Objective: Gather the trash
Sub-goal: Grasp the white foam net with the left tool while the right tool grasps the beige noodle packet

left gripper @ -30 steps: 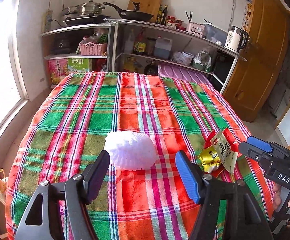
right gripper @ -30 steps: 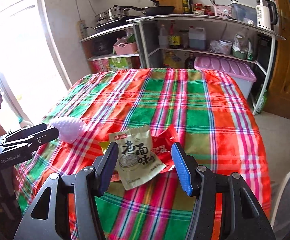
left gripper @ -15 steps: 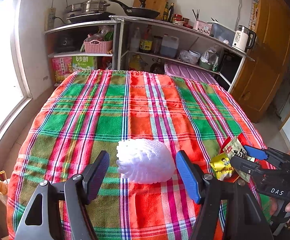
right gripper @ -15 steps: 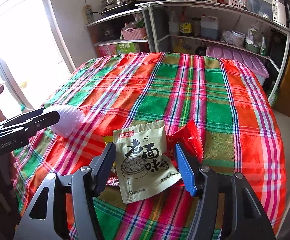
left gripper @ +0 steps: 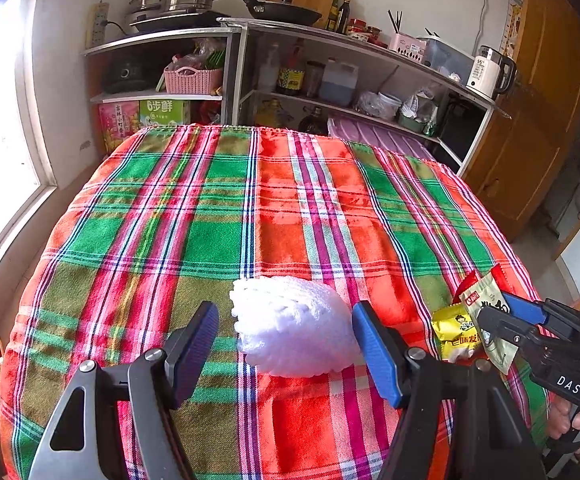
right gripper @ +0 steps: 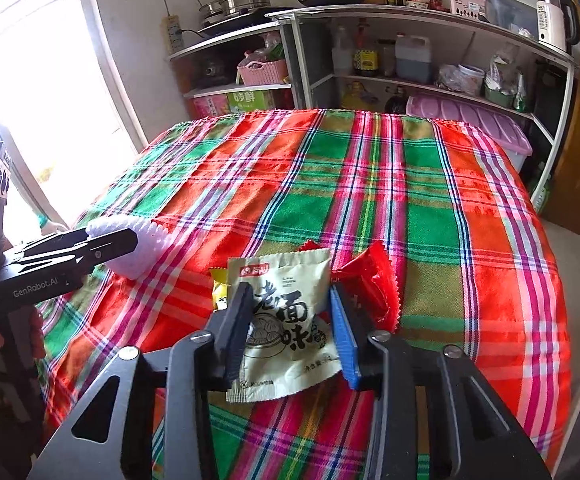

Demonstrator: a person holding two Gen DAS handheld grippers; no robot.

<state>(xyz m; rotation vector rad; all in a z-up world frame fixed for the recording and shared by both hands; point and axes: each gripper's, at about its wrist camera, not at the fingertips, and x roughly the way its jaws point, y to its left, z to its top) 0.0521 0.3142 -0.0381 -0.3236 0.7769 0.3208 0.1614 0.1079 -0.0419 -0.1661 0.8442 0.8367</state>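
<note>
Right wrist view: a flat, glossy pale packet point(right gripper: 288, 322) is pinched by the right gripper point(right gripper: 290, 320), whose jaws have just been closing; a crinkled red wrapper point(right gripper: 373, 280) is seen just right of it, on the plaid-clothed bench point(right gripper: 369, 184). Left wrist view: a knobbly white foam net point(left gripper: 293, 326) lies between the spread, unclenched left gripper point(left gripper: 286, 344); a yellow sachet point(left gripper: 453, 330) shows far right.

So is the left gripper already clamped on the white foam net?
No, the left gripper stands open, its pads clear of the white foam net lying between them.
</note>
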